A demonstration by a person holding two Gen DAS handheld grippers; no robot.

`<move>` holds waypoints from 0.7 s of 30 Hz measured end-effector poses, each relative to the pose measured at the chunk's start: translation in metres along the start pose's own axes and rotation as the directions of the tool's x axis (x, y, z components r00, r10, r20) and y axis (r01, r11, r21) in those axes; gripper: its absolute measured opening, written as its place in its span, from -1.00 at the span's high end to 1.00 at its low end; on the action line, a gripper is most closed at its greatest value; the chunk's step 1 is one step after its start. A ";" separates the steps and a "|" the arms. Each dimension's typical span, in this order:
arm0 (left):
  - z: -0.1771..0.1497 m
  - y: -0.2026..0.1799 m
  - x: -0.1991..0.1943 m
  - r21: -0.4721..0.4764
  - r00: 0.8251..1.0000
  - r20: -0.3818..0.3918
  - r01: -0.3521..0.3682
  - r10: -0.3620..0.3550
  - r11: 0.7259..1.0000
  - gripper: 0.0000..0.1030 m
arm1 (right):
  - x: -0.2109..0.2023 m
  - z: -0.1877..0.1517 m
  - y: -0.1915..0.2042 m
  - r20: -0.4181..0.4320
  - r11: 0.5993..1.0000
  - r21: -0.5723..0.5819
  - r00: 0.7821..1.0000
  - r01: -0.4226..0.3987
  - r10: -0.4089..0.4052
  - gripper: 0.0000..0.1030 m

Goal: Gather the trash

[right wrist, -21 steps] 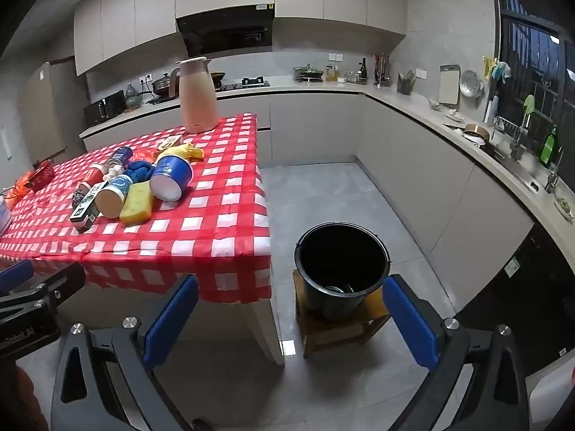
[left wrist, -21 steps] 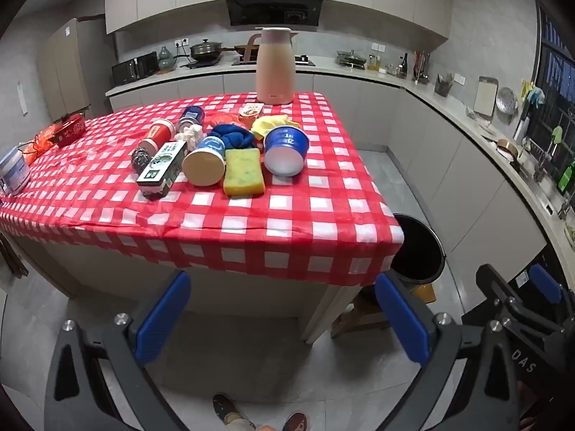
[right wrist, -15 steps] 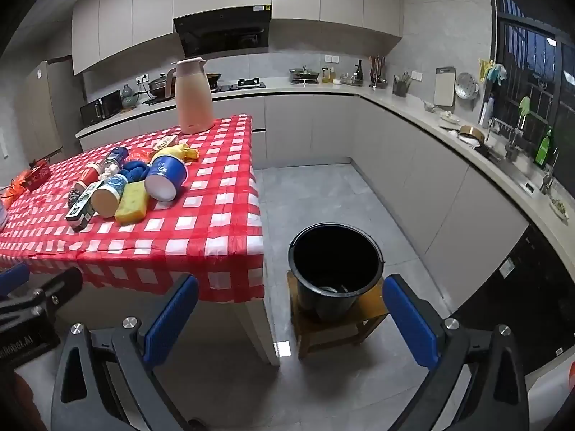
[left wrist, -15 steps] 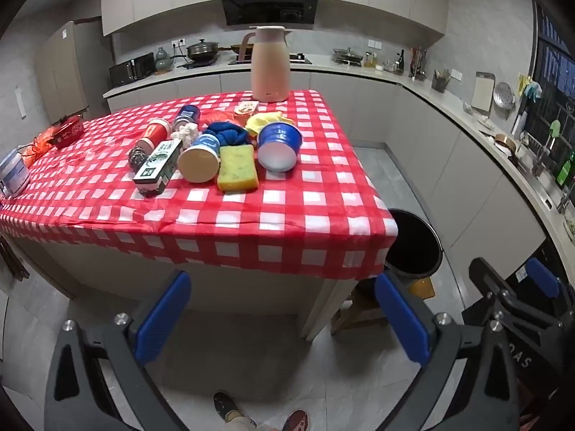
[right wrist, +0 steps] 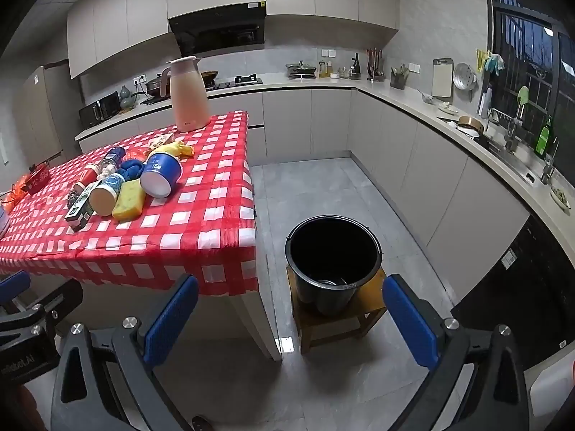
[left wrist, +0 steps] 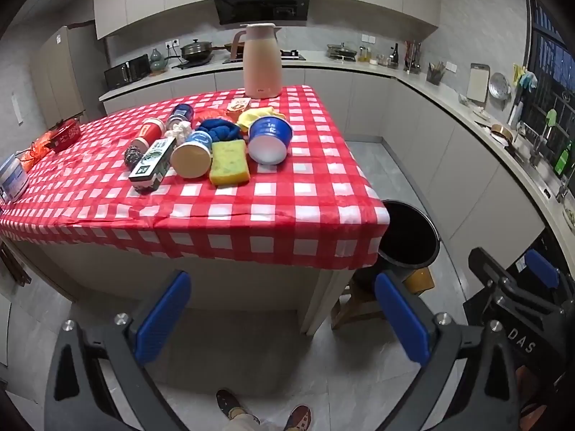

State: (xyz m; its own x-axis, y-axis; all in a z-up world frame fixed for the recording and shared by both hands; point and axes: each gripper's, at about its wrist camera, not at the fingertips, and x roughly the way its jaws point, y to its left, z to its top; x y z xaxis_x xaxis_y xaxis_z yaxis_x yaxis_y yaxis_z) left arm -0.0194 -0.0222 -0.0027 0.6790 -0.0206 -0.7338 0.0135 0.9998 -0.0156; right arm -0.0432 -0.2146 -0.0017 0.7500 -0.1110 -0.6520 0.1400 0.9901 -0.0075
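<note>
A heap of trash lies on the red checked table (left wrist: 201, 212): a big blue paper bowl (left wrist: 268, 139) (right wrist: 161, 174) on its side, a smaller blue cup (left wrist: 192, 154), a yellow sponge (left wrist: 228, 162) (right wrist: 129, 200), a green-and-white carton (left wrist: 152, 163), a red cup (left wrist: 148, 133) and a blue cloth (left wrist: 219, 131). A black bucket (right wrist: 332, 251) (left wrist: 409, 233) stands on a low wooden stool (right wrist: 366, 318) right of the table. My left gripper (left wrist: 282, 318) hangs open in front of the table's near edge, empty. My right gripper (right wrist: 289, 321) is open and empty before the bucket.
A tall pink thermos jug (left wrist: 261, 61) stands at the table's far end. Red items (left wrist: 61, 136) and a white tub (left wrist: 12, 179) sit at the left edge. Grey counters (right wrist: 467, 133) with kitchenware run along the back and right. A person's shoes (left wrist: 266, 415) show on the tiled floor.
Both views have drifted a little: the table and bucket sit slightly farther back and more to the left. Both grippers stay open and empty.
</note>
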 end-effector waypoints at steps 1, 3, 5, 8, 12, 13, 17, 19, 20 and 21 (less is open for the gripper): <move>-0.001 -0.001 0.000 0.001 1.000 -0.003 0.001 -0.001 1.000 -1.00 | 0.001 0.000 0.000 -0.002 1.000 0.001 1.000 -0.002 0.002 -1.00; -0.002 -0.004 -0.001 0.002 1.000 -0.003 0.001 -0.001 1.000 -1.00 | 0.001 0.000 -0.003 -0.005 1.000 0.001 1.000 -0.006 0.007 -1.00; -0.002 -0.005 -0.002 0.001 1.000 -0.002 0.003 -0.003 1.000 -1.00 | 0.000 0.000 -0.004 -0.007 1.000 0.001 1.000 -0.009 0.009 -1.00; -0.002 -0.006 -0.001 0.002 1.000 -0.002 0.002 -0.002 1.000 -1.00 | 0.000 0.000 -0.005 -0.006 1.000 0.002 1.000 -0.005 0.005 -1.00; -0.003 -0.007 -0.002 0.002 1.000 0.000 0.003 -0.003 1.000 -1.00 | 0.000 -0.001 -0.007 -0.005 1.000 0.004 1.000 0.001 -0.001 -1.00; -0.003 -0.007 -0.002 0.002 1.000 -0.002 0.003 -0.003 1.000 -1.00 | 0.001 -0.001 -0.007 -0.007 1.000 0.003 1.000 0.005 -0.005 -1.00; -0.003 -0.008 -0.002 -0.001 1.000 -0.004 0.004 -0.004 1.000 -1.00 | 0.001 -0.001 -0.007 -0.009 1.000 -0.001 1.000 0.006 -0.006 -1.00; -0.004 -0.008 -0.002 -0.003 1.000 -0.008 0.005 -0.005 1.000 -1.00 | 0.002 -0.001 -0.005 -0.009 1.000 -0.005 1.000 0.006 -0.006 -1.00; -0.004 -0.008 -0.002 -0.003 1.000 -0.008 0.004 -0.004 1.000 -1.00 | 0.001 -0.001 -0.006 -0.010 1.000 -0.004 1.000 0.006 -0.006 -1.00; -0.004 -0.008 -0.002 -0.003 1.000 -0.009 0.003 -0.003 1.000 -1.00 | 0.001 -0.001 -0.006 -0.009 1.000 -0.004 1.000 0.006 -0.006 -1.00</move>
State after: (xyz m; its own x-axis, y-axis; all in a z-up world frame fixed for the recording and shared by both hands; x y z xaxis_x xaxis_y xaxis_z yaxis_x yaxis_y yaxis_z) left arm -0.0236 -0.0304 -0.0037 0.6724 -0.0237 -0.7398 0.0130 0.9997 -0.0201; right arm -0.0439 -0.2202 -0.0035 0.7431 -0.1159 -0.6591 0.1418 0.9898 -0.0143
